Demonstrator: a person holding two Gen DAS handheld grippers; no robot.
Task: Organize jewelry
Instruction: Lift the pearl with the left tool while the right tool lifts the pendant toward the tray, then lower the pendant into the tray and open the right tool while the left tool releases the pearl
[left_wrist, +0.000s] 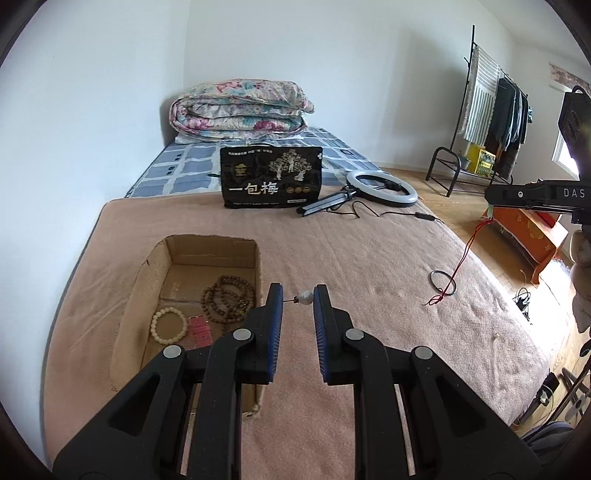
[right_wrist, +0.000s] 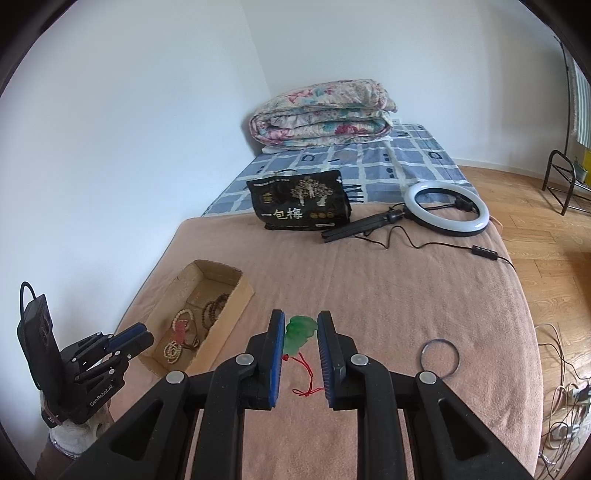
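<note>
The left gripper (left_wrist: 298, 295) is clenched on a pearl earring (left_wrist: 305, 297), just right of the cardboard box (left_wrist: 155, 258) holding bead bracelets (left_wrist: 229, 299). The right gripper (right_wrist: 301, 325) grasps a green jade pendant (right_wrist: 301, 332) with a red cord (right_wrist: 306, 384), further right of the box, near a thin ring (right_wrist: 440, 357) on the blanket (right_wrist: 369, 277).

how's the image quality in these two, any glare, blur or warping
Left wrist view: window at right blown out, bed edge bowed by fisheye, dark vignette in corners. Right wrist view: even soft daylight, no harsh shadows, green pendant between the tongs slightly soft, same barrel warp.
</note>
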